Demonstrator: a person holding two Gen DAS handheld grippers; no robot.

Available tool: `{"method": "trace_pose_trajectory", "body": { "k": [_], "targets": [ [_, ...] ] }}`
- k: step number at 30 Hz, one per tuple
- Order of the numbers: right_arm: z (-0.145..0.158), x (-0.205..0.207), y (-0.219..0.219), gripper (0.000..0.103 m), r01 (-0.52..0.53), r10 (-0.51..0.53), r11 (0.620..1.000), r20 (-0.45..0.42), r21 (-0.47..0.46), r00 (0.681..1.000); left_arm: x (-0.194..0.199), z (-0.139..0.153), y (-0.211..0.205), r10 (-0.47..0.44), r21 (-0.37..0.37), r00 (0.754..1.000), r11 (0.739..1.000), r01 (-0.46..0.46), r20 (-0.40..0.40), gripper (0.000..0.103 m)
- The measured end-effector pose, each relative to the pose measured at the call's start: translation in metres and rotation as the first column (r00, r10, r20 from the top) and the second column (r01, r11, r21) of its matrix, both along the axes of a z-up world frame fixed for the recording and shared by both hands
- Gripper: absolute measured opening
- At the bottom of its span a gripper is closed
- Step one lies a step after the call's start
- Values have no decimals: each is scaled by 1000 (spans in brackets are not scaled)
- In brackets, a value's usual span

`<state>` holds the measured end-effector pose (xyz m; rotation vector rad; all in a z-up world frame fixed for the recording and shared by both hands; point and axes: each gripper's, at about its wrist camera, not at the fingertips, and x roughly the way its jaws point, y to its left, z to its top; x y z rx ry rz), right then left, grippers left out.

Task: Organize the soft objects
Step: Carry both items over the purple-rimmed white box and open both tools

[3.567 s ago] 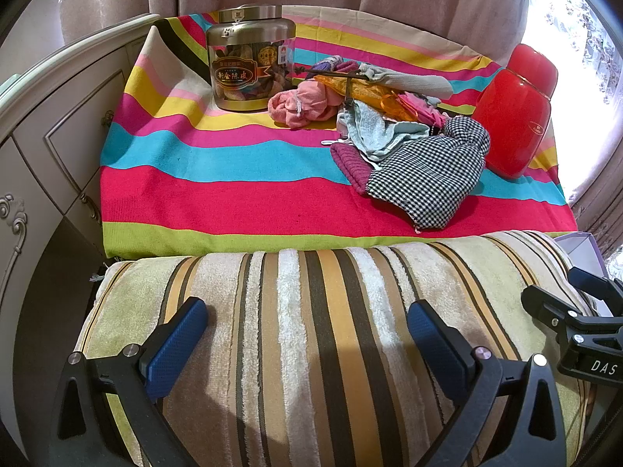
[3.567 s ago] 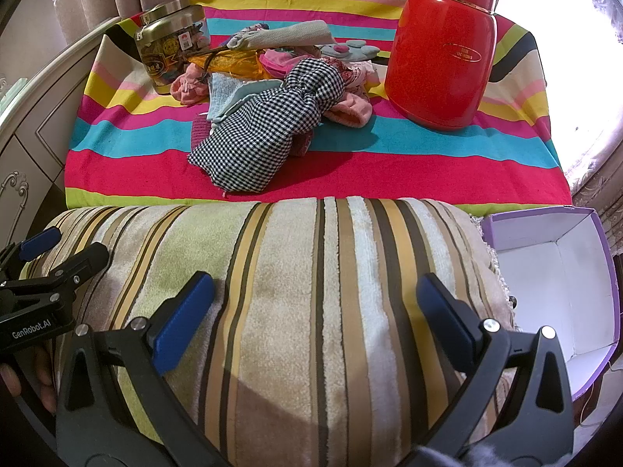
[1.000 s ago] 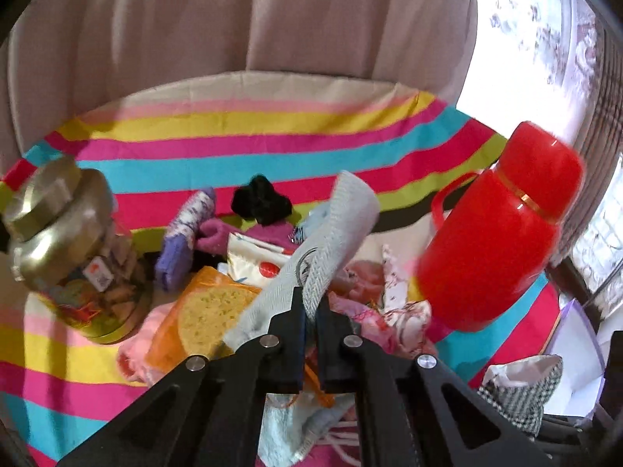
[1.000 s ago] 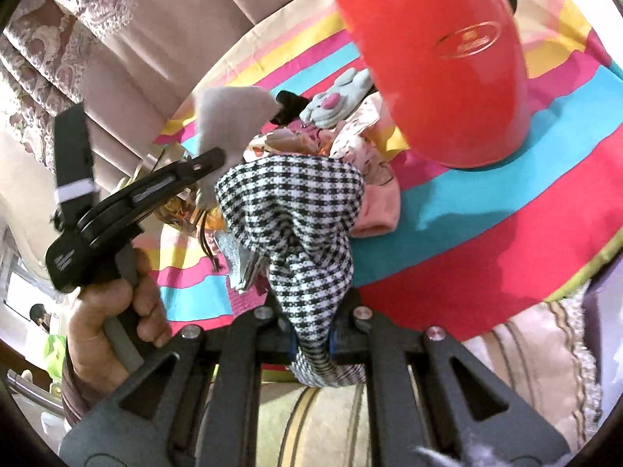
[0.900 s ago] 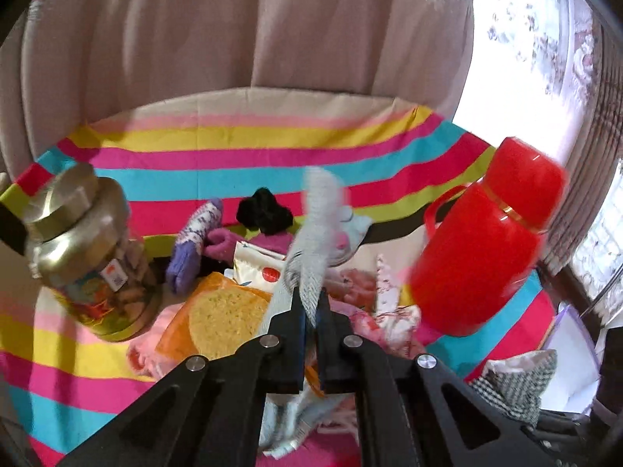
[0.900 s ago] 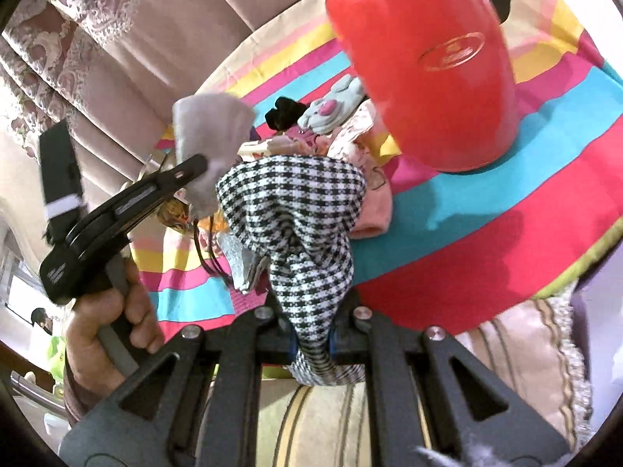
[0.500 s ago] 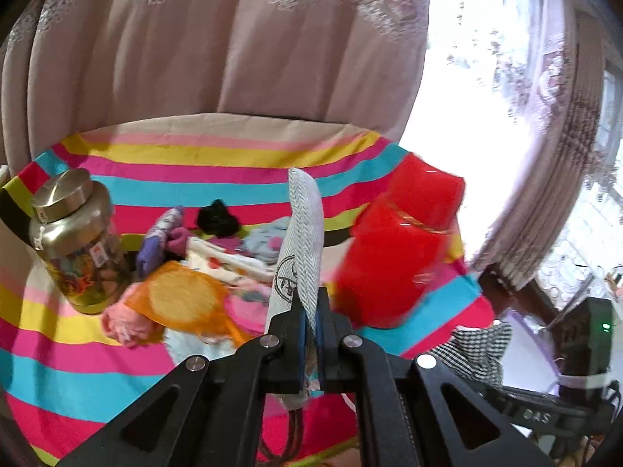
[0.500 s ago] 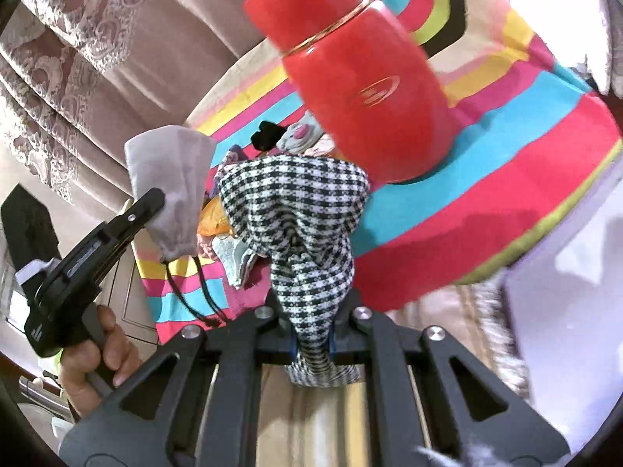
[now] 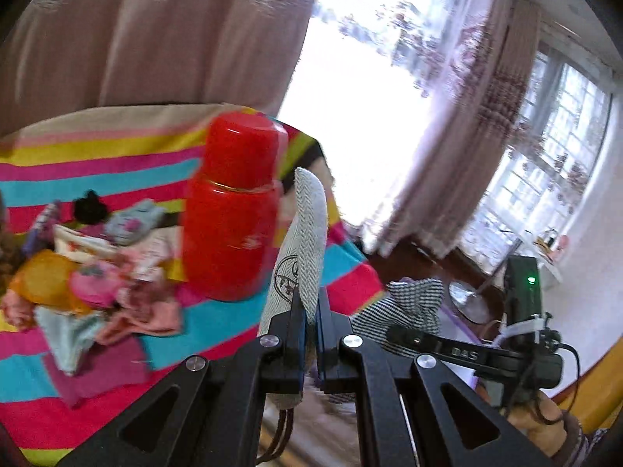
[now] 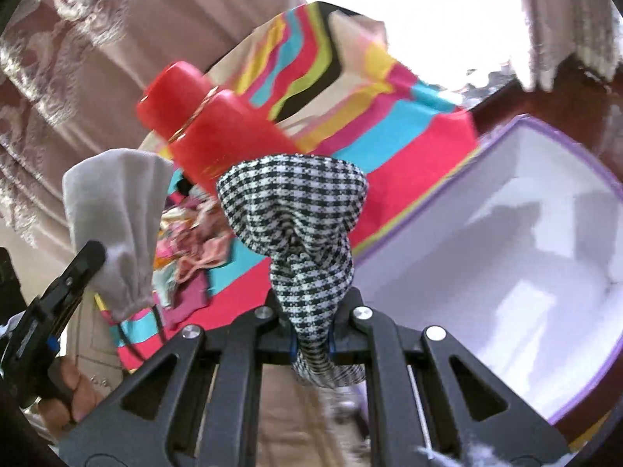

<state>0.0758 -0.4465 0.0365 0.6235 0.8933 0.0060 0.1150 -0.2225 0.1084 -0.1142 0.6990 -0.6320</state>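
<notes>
Left hand-held gripper (image 9: 309, 321) clamped tight; right hand-held gripper (image 10: 310, 336) likewise, seemingly raised, both blurred.

Grey herringbone pouch (image 9: 301, 249) and houndstooth pouch (image 10: 300, 229) both clamped upright.

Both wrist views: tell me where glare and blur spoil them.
Left wrist view: the window behind the red flask is blown out white, and the sock pile is smeared by motion. Right wrist view: the sky is washed out at top, the flask and striped cloth are blurred, the checked cloth sharp.
</notes>
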Motion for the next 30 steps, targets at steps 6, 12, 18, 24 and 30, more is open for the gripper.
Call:
{"method": "trace_pose_trajectory", "body": {
  "k": [6,12,18,24,30],
  "targets": [
    [-10,-14,-33,13,85,-87,995,-42,-54,995,-9,-14,-43,-80,-12,995,997,79,-57,4],
    [-9,-18,-57,15,130,-136,986,-54,-102,989,-12,-25,-78,-151,-29,983,988,149,-102,7],
    [-16,-16,-73,28,146,-162,978,-99,-150,982,-8,-34,-87,-152,-13,979,988,152,-134,43],
    [-15,-20,-86,58,183,-207,958,-92,-220,974,-10,-33,-80,-127,-10,985,992,127,-117,51],
    [-9,-20,-82,61,172,-201,948,-83,-268,976,-11,-33,-76,-129,8,984,991,131,-119,52]
  ]
}}
